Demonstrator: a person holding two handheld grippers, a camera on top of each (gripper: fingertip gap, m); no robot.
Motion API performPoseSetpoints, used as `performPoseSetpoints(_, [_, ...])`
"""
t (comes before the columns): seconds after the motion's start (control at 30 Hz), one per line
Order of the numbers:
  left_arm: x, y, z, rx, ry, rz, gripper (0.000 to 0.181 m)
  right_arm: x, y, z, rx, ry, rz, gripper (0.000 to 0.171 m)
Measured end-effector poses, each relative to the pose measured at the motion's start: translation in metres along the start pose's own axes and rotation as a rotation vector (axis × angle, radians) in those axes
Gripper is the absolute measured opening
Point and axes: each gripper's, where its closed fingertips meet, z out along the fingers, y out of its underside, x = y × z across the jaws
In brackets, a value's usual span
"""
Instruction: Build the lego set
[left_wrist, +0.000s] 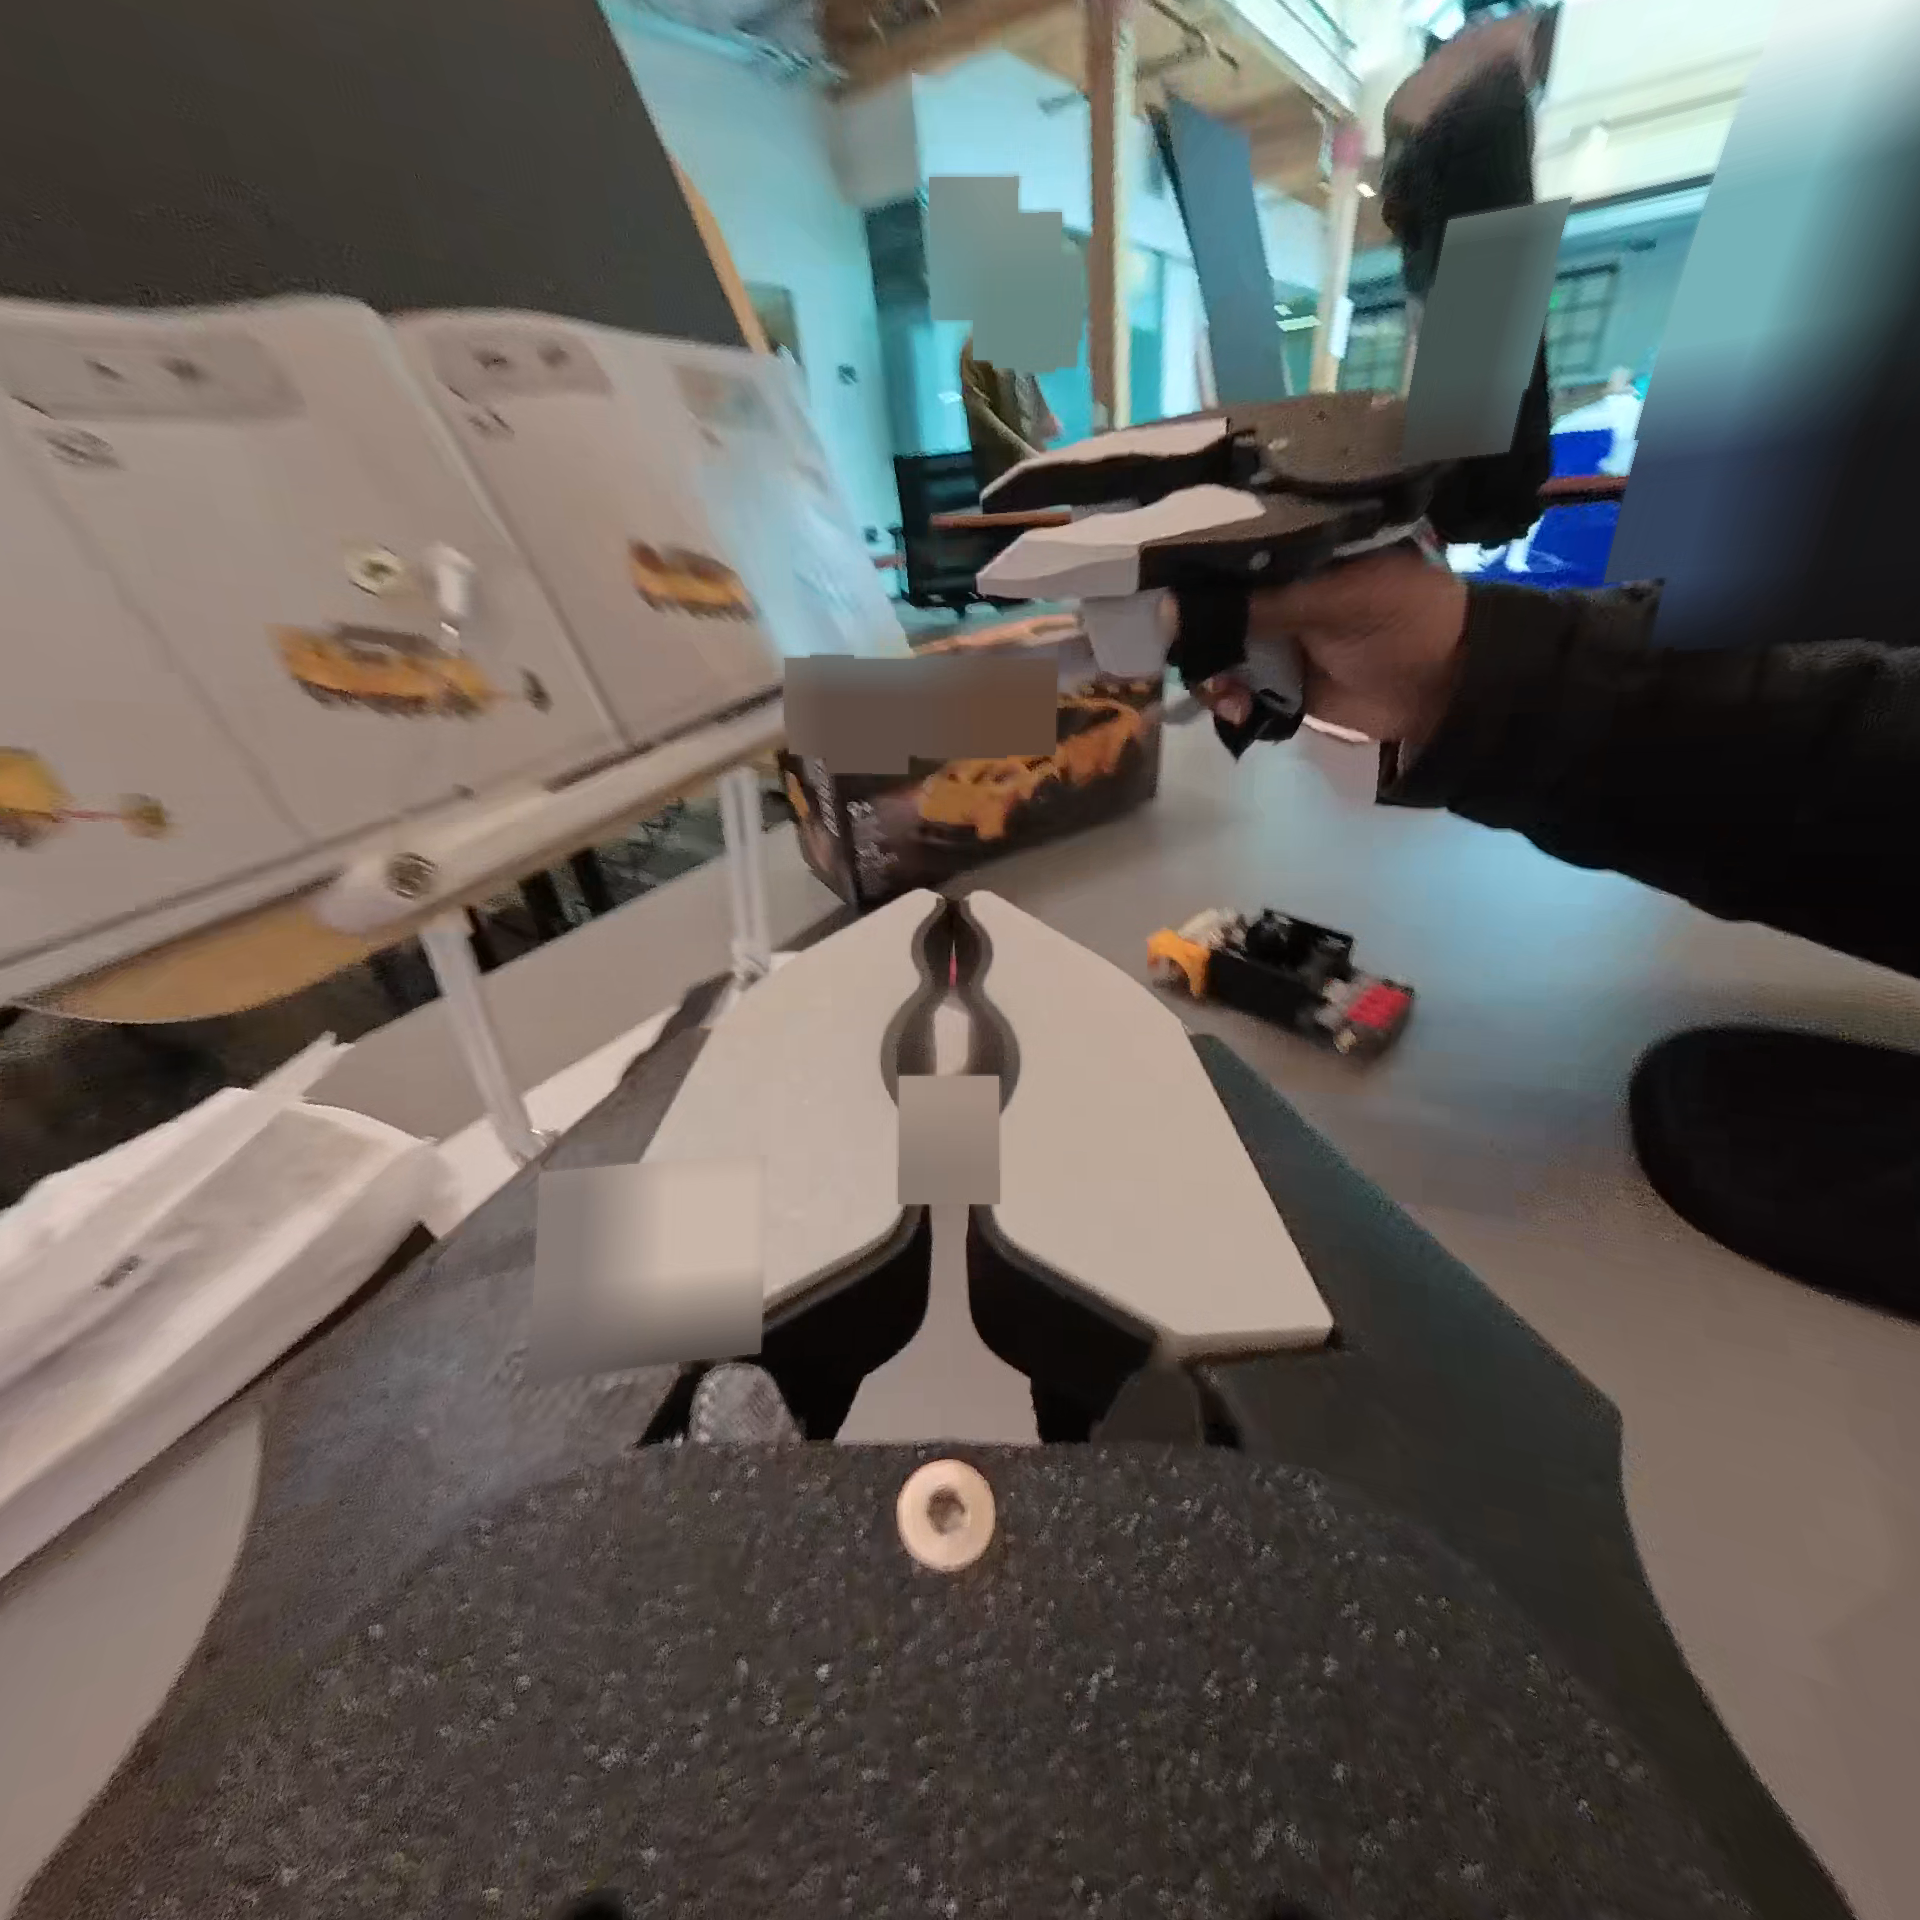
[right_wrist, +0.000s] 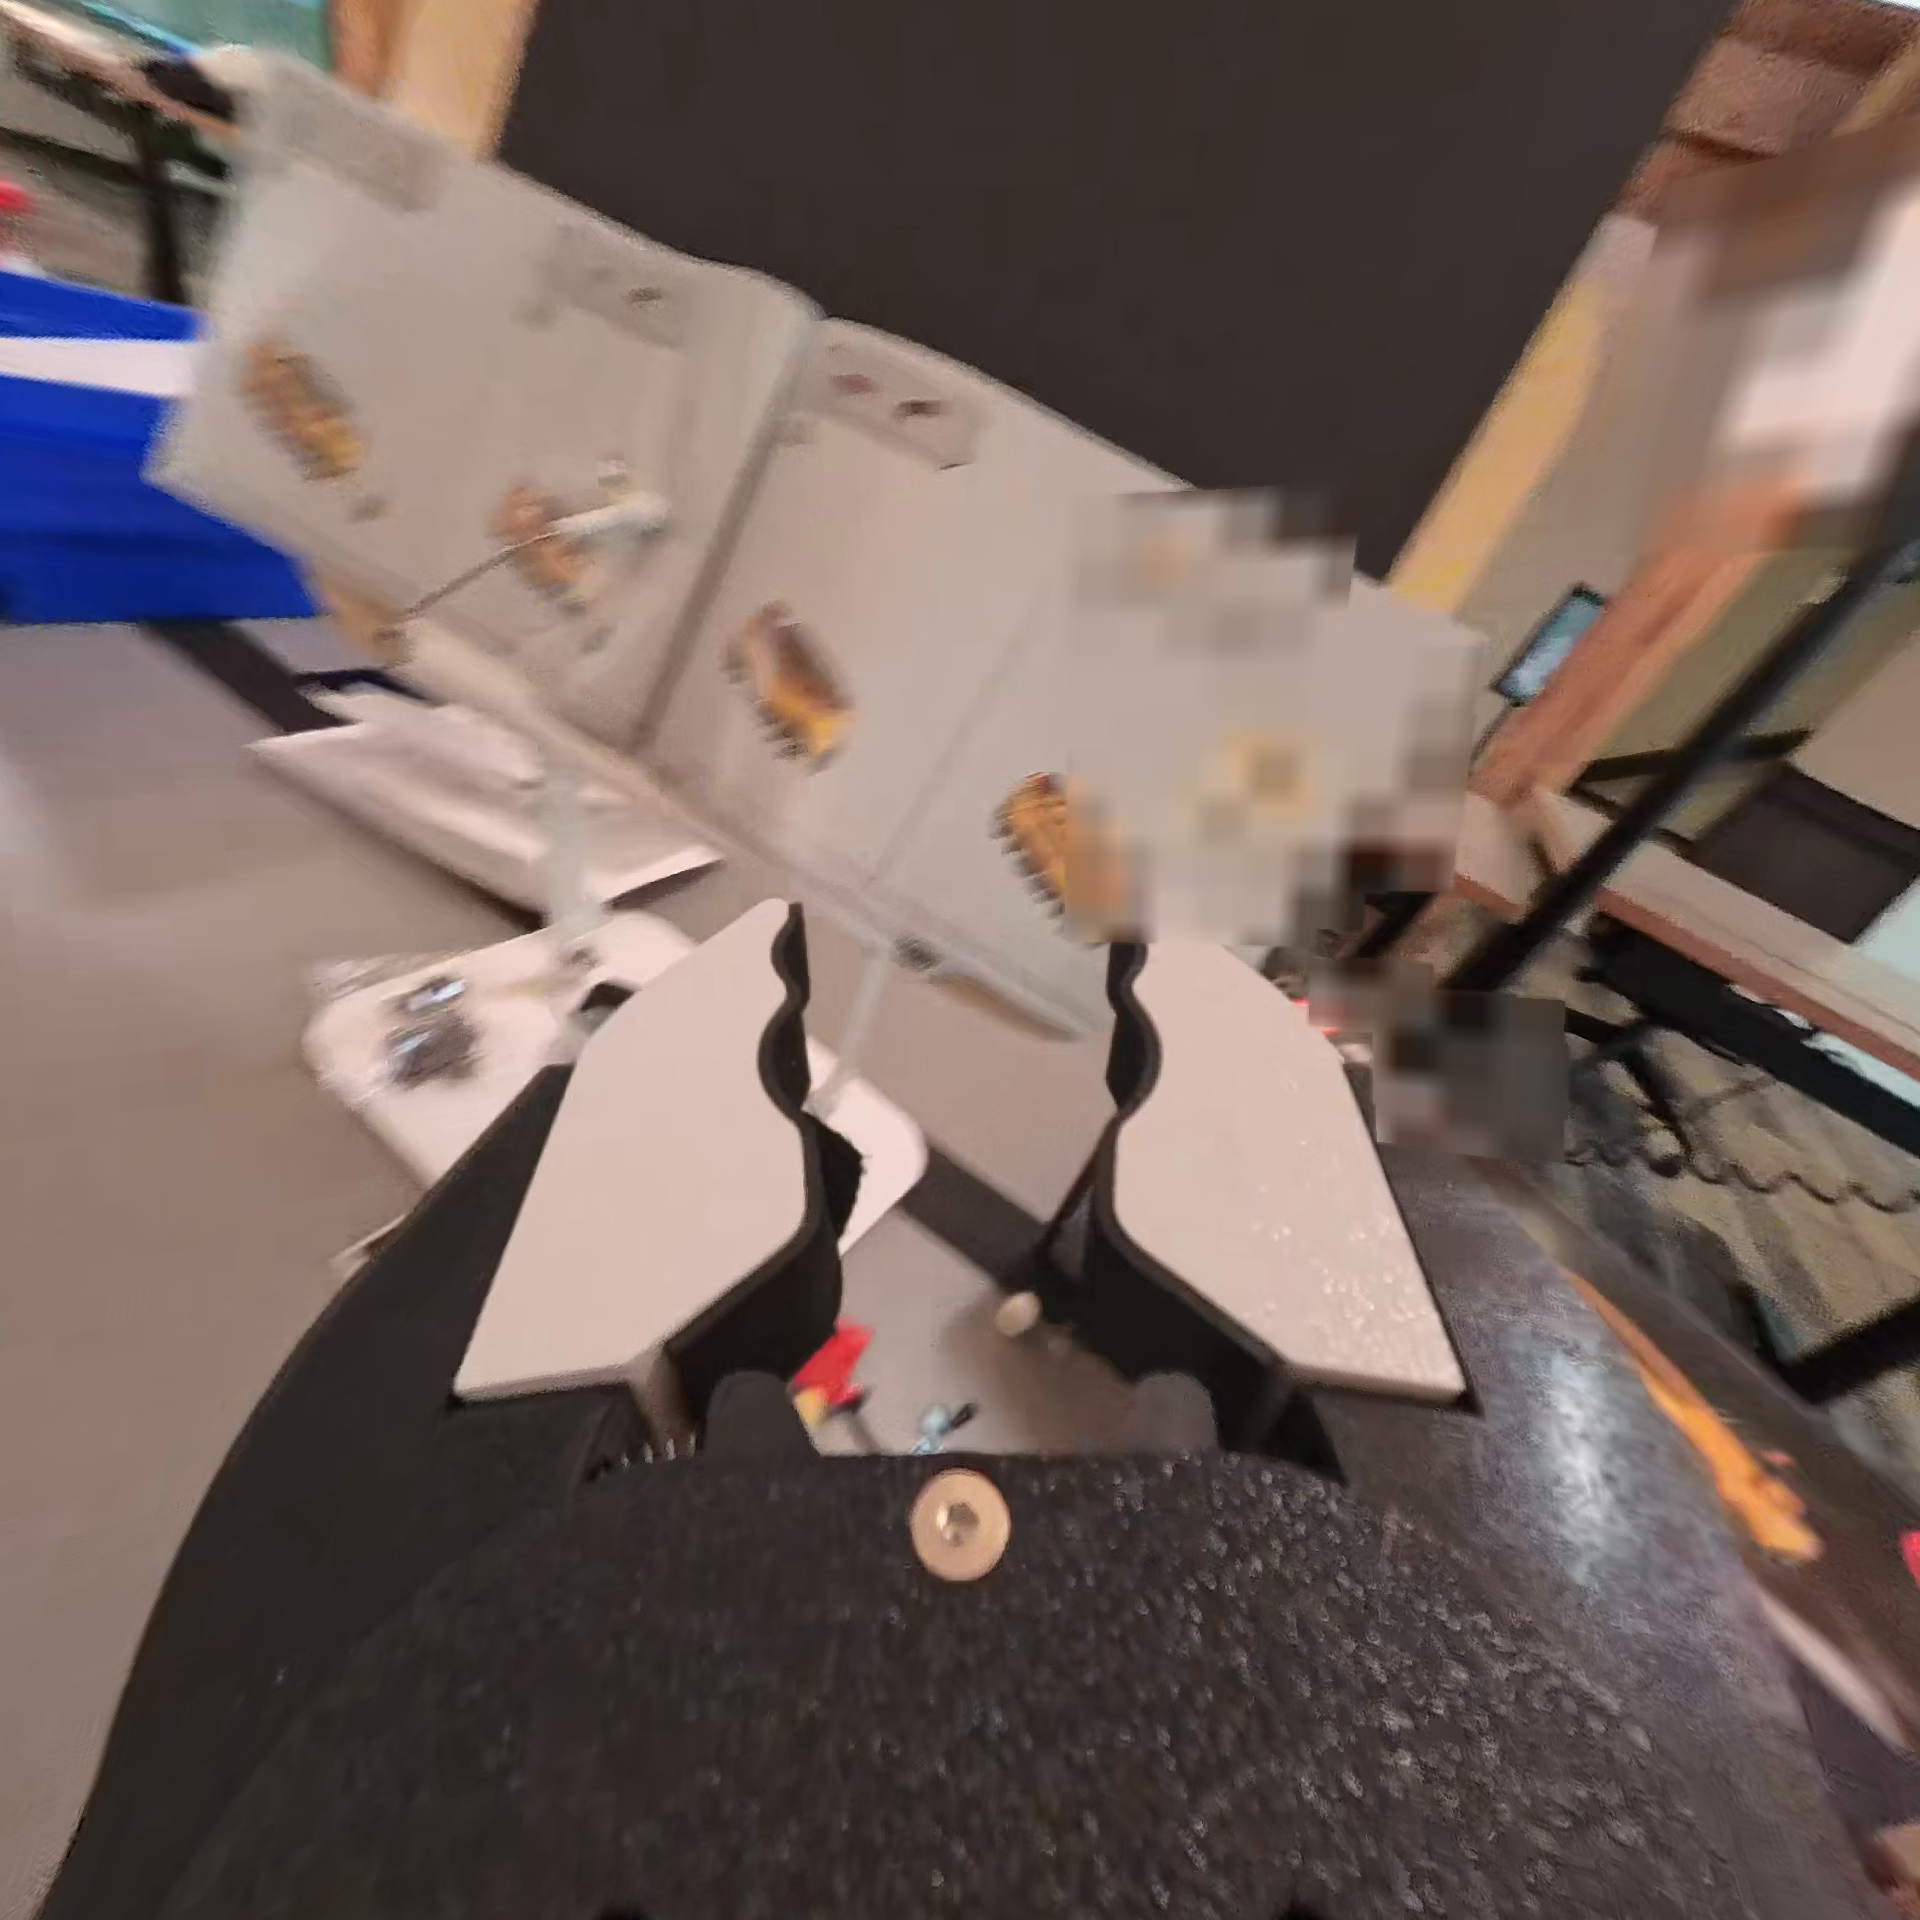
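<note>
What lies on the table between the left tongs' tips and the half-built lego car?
Nothing: in the left wrist view only bare grey table separates the shut left tongs from the half-built lego car.

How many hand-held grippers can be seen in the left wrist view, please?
2: the left hand-held gripper in the foreground, fingertips closed, and the right hand-held gripper held raised above the table at upper right.

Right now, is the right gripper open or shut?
Open. In the right wrist view the right gripper has its two grey fingers clearly apart, with the blurred instruction booklet and table showing through the gap. Nothing is held between them.
</note>
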Motion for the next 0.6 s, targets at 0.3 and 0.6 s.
performPoseSetpoints(0.3, [-0.007,-0.012,-0.006,0.017,-0.045,-0.041,0.004,0.052,-0.019,0.076,-0.013,0.126,-0.077,0.081])
performPoseSetpoints(0.6, [-0.003,0.009,-0.003,-0.004,-0.002,-0.11,0.0,0.051,-0.009,0.093,-0.015,0.119,-0.004,0.057])
